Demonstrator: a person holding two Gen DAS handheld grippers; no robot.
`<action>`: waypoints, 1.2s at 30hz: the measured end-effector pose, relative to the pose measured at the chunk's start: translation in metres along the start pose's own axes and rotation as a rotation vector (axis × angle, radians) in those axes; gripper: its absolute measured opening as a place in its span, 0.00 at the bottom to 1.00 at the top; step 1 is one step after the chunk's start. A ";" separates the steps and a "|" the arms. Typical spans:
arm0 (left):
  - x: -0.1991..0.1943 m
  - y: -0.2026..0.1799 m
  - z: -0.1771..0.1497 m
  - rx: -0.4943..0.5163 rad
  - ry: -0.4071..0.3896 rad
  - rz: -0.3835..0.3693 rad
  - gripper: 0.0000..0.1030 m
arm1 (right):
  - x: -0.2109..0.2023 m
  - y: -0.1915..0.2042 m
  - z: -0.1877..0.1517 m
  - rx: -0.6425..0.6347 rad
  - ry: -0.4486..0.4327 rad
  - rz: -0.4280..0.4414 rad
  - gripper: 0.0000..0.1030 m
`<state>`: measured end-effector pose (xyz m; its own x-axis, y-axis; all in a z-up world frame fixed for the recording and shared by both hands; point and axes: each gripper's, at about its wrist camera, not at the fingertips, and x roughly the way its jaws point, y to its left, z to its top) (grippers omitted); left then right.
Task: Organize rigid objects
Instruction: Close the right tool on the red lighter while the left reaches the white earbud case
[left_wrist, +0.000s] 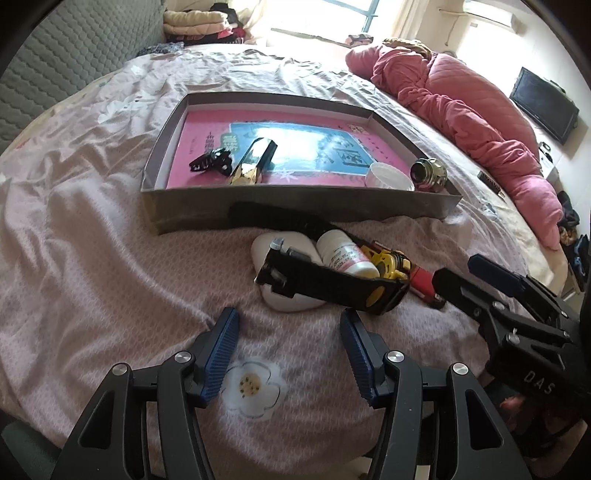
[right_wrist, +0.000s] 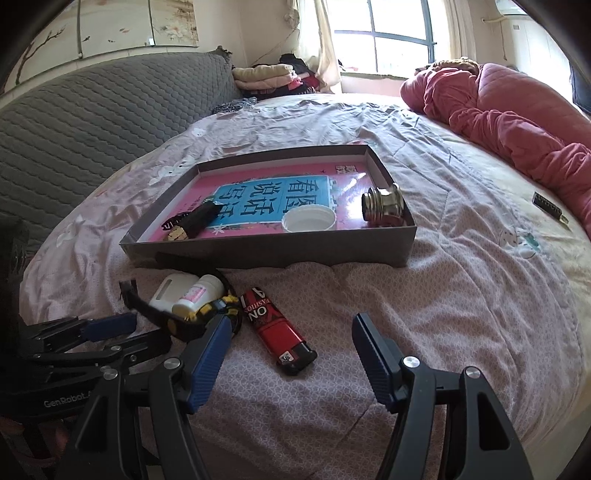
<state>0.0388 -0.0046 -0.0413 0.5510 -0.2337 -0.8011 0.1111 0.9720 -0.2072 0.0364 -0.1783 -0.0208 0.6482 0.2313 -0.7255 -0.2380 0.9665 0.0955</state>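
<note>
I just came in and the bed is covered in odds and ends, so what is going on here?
A person is sorting small things into a shallow box on the bed, with tongs in each hand. Both tongs are open and empty. The left tongs hang near a pile with a black strap and white bottle; the right tongs hover by a red lighter. A hair clip, white cap and metal knob already lie in the box.

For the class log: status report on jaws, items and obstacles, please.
Left gripper and right gripper: jaws open, empty. Red lighter and white bottle lie outside the tray. Black strap crosses the pile.
</note>
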 end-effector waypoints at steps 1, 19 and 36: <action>0.001 -0.001 0.001 0.002 -0.002 0.001 0.58 | 0.001 0.000 0.000 0.000 0.005 0.002 0.65; 0.026 -0.006 0.019 0.029 -0.015 0.045 0.61 | 0.028 0.005 0.000 -0.043 0.077 -0.017 0.65; 0.022 0.024 0.025 -0.066 -0.041 0.055 0.59 | 0.050 0.012 0.002 -0.118 0.085 -0.046 0.65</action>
<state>0.0746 0.0145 -0.0495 0.5886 -0.1772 -0.7888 0.0259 0.9793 -0.2007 0.0678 -0.1550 -0.0548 0.5977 0.1718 -0.7831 -0.2962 0.9550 -0.0165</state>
